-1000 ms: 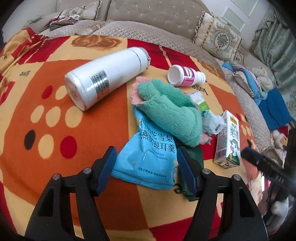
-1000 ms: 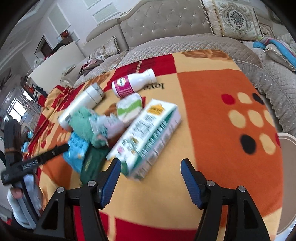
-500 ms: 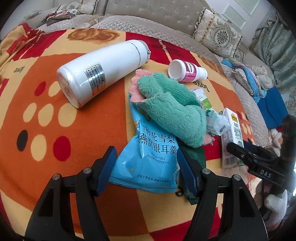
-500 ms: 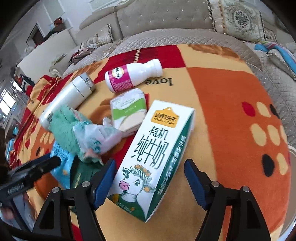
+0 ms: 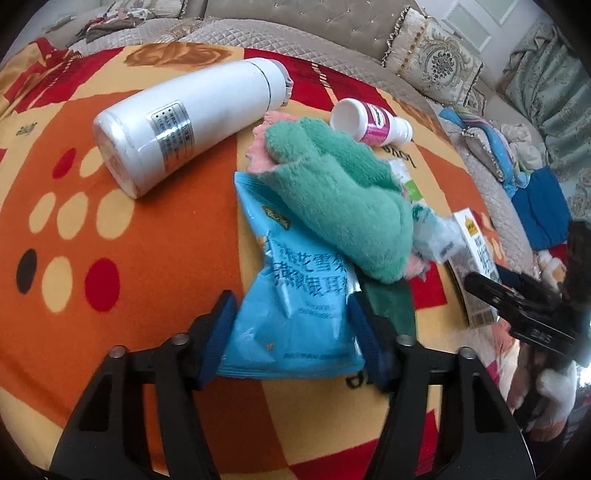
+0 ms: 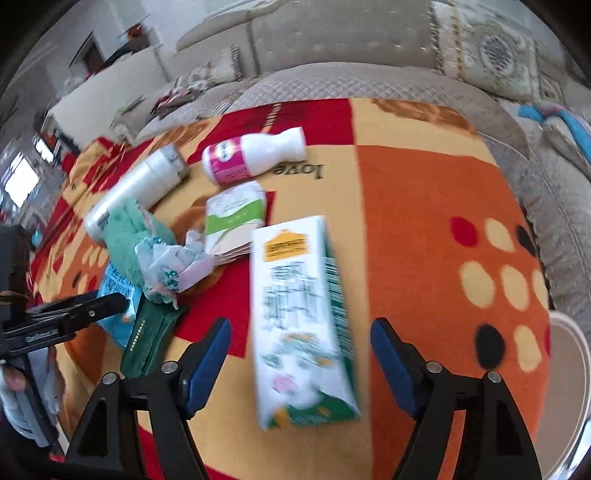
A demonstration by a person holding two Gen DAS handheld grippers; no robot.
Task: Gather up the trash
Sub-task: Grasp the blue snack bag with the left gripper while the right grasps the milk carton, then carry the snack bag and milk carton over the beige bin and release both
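Both grippers have advanced: the left gripper (image 5: 291, 332) now straddles the near end of the blue snack bag (image 5: 295, 295), fingers apart and not clamped. Likewise the right gripper (image 6: 301, 363) stands open around the milk carton (image 6: 299, 317). Each item lies on the blanket (image 6: 424, 206), long axis pointing away between its fingers.

A home living room: a tufted beige sofa (image 5: 295, 14) with embroidered cushions (image 5: 439, 62) wraps around a low surface draped in a red-and-orange patterned blanket (image 5: 155, 236), while folded clothes (image 5: 543, 206) lie on the quilted seat cover (image 6: 369, 85) and a window (image 6: 20, 181) glows behind.
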